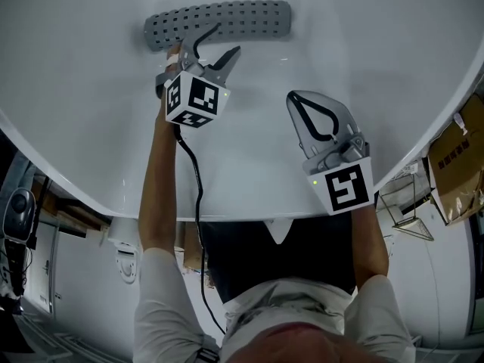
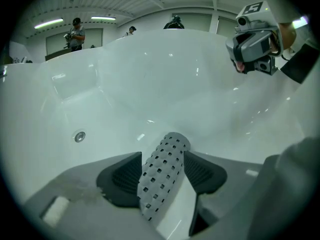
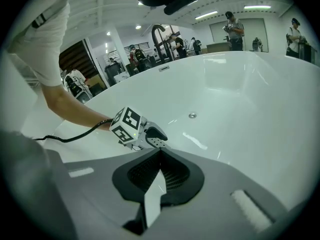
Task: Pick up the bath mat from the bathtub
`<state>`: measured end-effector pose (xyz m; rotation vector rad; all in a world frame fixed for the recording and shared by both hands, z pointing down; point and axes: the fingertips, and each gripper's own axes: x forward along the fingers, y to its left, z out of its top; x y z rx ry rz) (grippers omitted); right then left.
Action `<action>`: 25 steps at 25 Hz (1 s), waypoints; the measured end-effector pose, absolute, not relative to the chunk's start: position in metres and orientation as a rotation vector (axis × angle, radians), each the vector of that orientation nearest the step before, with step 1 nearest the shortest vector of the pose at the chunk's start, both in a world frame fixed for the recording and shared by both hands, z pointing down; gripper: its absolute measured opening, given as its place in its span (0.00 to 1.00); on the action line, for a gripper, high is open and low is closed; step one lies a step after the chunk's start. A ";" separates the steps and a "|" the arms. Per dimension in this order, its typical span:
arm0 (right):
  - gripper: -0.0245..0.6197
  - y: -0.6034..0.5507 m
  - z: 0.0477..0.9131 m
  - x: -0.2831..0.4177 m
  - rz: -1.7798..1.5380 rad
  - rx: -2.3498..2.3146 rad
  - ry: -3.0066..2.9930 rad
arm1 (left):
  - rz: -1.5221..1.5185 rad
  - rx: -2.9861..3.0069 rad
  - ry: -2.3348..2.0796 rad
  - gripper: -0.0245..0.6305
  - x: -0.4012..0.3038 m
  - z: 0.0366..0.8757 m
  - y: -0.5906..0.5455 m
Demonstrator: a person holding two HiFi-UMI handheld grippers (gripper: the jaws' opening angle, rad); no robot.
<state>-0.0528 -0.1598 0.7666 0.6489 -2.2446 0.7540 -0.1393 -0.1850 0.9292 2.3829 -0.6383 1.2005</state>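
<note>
Grey mat (image 1: 227,20), pierced with rows of small holes and gathered into a long bundle, lies on the white tub (image 1: 363,66) floor. Left claw (image 1: 221,42) stands released over the bundle's left part, the mat showing between its parted jaws; right claw (image 1: 293,97) is clenched on nothing, well apart to the right. Part of the mat's left end is covered by the left claw in the head view.
</note>
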 end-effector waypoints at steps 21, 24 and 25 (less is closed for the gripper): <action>0.04 -0.174 0.789 -0.057 0.826 0.652 -2.227 | 1.496 2.344 -0.398 0.77 -0.157 1.032 -0.180; 0.04 -0.180 0.786 -0.059 0.819 0.648 -2.231 | 1.552 2.347 -0.344 0.85 -0.157 1.042 -0.179; 0.04 -0.180 0.787 -0.059 0.819 0.647 -2.229 | 1.569 2.350 -0.329 0.86 -0.157 1.045 -0.179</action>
